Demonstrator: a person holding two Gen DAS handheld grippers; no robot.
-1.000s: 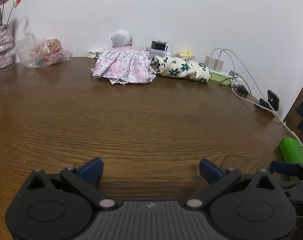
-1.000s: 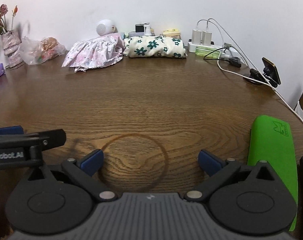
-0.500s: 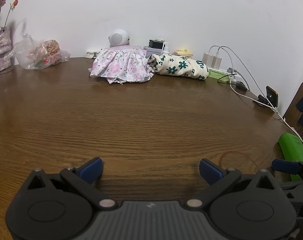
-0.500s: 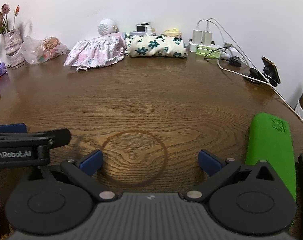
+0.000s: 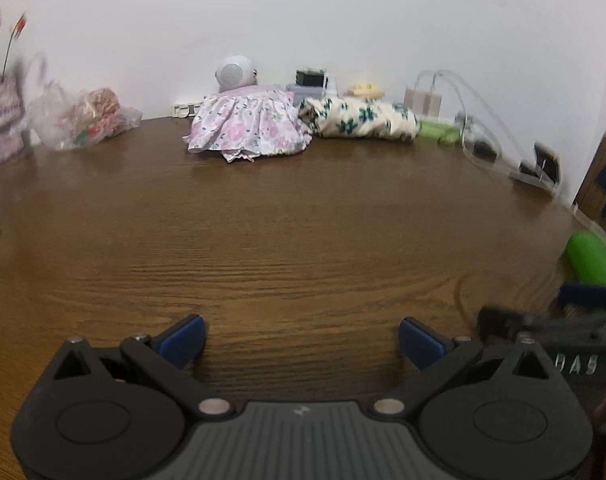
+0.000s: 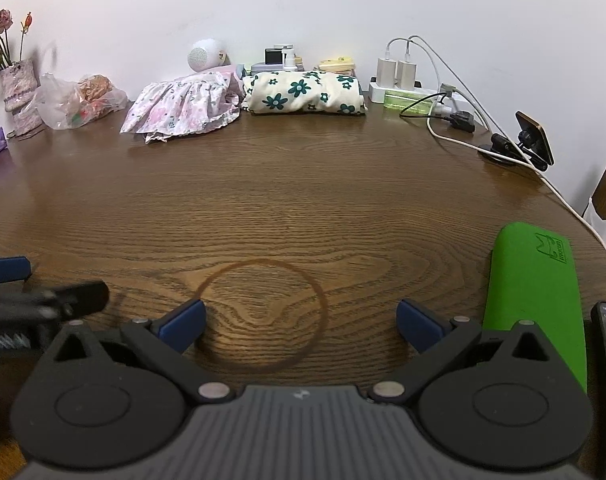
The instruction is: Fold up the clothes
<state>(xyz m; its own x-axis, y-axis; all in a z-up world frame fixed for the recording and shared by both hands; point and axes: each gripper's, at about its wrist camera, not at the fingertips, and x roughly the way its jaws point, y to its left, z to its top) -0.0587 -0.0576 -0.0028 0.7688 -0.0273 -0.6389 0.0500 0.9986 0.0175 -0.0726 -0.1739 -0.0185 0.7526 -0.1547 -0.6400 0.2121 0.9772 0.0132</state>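
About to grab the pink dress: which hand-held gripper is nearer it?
Left, slightly. The left hand-held gripper faces the pink dress almost straight ahead across the table; the right hand-held gripper has it ahead and leftward. Both are far off.

The table is dark brown wood with heavy wavy grain, plus a darker ring stain on it. At the back of the table there's a pink and white floral dress, and right of the dress a cream bundle with dark green flowers. Left of the dress sits a clear plastic bag with reddish stuff inside. A bright green case lies at the table's right edge. Both grippers, left gripper and right gripper, are black with blue finger pads. White chargers sit right of the bundle, and the wall is plain white.
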